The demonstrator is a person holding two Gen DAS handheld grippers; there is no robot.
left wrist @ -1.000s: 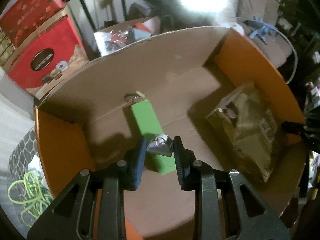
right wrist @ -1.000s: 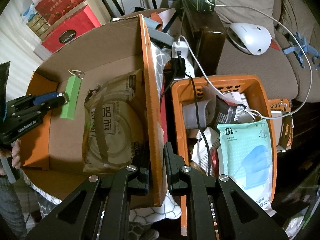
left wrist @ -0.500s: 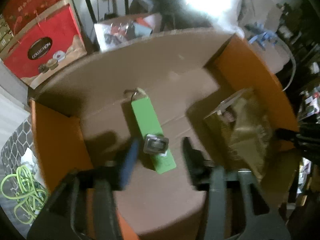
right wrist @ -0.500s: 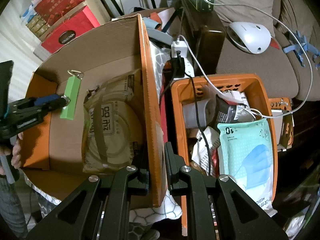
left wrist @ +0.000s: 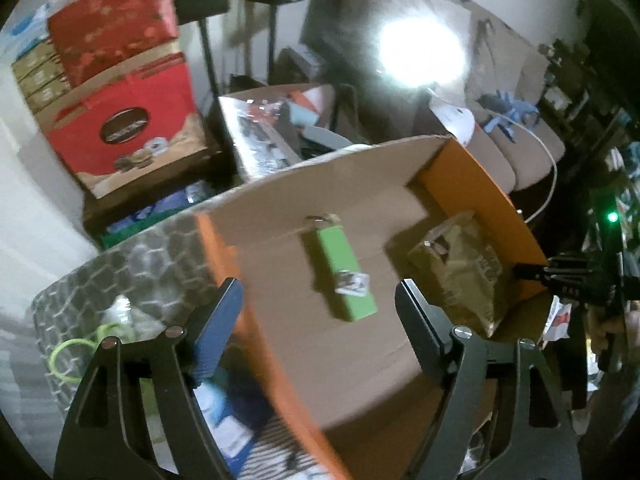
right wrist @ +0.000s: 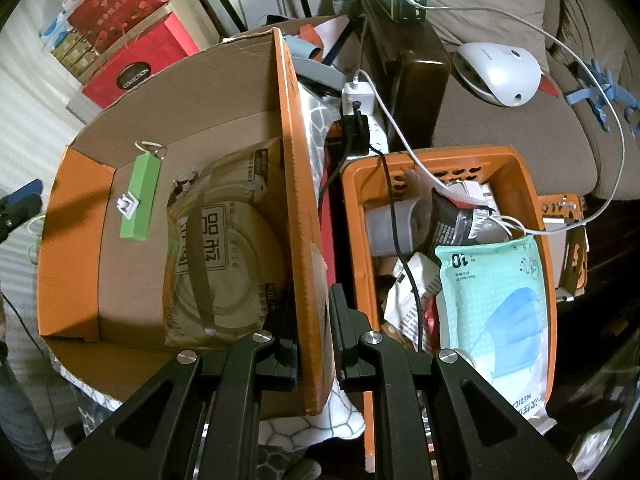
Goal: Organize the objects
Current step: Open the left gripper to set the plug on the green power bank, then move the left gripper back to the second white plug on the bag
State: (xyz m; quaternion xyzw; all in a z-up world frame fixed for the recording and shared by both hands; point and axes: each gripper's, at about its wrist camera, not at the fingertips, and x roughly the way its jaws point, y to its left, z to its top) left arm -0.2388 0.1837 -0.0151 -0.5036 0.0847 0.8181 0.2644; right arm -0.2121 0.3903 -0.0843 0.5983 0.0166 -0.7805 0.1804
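In the middle of the left wrist view, your small clip (left wrist: 352, 282) rests on the green block (left wrist: 340, 270) inside the cardboard box (left wrist: 360, 360), beside the brown packet (left wrist: 464, 272). Your left hand-held gripper (left wrist: 318, 300) is opening, empty; your right hand-held gripper (right wrist: 314, 320) pinches the box wall. The orange basket (right wrist: 432, 156) still looks full.
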